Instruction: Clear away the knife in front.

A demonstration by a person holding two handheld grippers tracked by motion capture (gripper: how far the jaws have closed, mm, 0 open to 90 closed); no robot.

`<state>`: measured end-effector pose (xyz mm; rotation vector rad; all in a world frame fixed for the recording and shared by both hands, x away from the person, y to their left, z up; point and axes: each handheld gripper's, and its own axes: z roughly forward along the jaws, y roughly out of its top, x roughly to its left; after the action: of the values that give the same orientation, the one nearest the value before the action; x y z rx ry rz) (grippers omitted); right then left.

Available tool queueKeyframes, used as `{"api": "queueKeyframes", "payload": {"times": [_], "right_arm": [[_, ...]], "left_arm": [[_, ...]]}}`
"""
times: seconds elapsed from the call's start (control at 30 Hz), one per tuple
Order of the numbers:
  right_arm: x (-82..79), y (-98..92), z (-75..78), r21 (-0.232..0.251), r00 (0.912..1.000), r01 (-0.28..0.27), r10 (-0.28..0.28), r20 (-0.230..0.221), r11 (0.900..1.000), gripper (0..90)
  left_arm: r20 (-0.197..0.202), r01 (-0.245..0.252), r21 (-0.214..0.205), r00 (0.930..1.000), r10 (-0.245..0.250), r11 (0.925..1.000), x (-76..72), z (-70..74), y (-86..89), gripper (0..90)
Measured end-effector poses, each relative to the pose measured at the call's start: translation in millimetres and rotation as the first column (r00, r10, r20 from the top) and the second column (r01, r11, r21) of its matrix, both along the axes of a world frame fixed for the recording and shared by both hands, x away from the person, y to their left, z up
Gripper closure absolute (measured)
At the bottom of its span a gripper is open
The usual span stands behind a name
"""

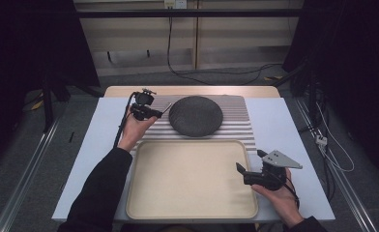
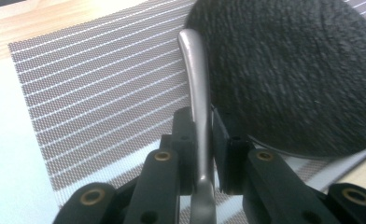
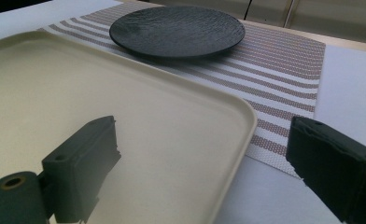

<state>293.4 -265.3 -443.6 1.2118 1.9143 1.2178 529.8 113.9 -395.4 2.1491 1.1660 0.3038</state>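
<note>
Since the metal utensil handle (image 2: 197, 88) sits pinched between the pads of the left hand-held gripper (image 2: 202, 140), it's a firm clamp on the shaft, with the rounded handle end sticking out forward past the jaws. The business end is hidden below the frame edge, so I can't tell if it's a knife, fork or spoon. In the high view the left hand-held gripper (image 1: 151, 112) holds it above the striped placemat (image 1: 236, 113), just beside the left edge of the dark textured plate (image 1: 196, 116). My guess: cutlery is being laid left of the plate as a place setting, hence the grip near mid-shaft, which keeps the piece from swinging and lets it go down flat.

Plate sits centred on the placemat, at the far side of the counter (image 1: 294, 125). The beige tray (image 1: 192, 179) lies nearer the person, with nothing on it, touching or slightly overlapping the mat's near edge.

Right hand-held gripper (image 1: 251, 162) rests at the tray's right rim, jaws spread wide with nothing between them. Looks parked, likely just out of the way while the left one works.

Next move probably needs a level lowering onto the mat, clear of the plate rim.
</note>
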Motion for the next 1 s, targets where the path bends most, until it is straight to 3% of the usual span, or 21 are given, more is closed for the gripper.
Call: {"api": "queueKeyframes", "payload": {"times": [0.53,1.0], "right_arm": [[-1.1,0.4,0.7,-0.009,1.0000,0.007,-0.007,0.004,0.9999,9.1],[-0.9,0.4,0.6,-0.012,1.0000,0.009,-0.009,0.004,0.9999,9.4]], "left_arm": [[0.034,0.059,-0.011,0.9977,-0.059,0.9982,-45.5,9.1,0.1,80.1],[0.024,0.088,0.009,0.9958,-0.088,0.9961,-87.9,-1.7,-4.5,80.1]]}}
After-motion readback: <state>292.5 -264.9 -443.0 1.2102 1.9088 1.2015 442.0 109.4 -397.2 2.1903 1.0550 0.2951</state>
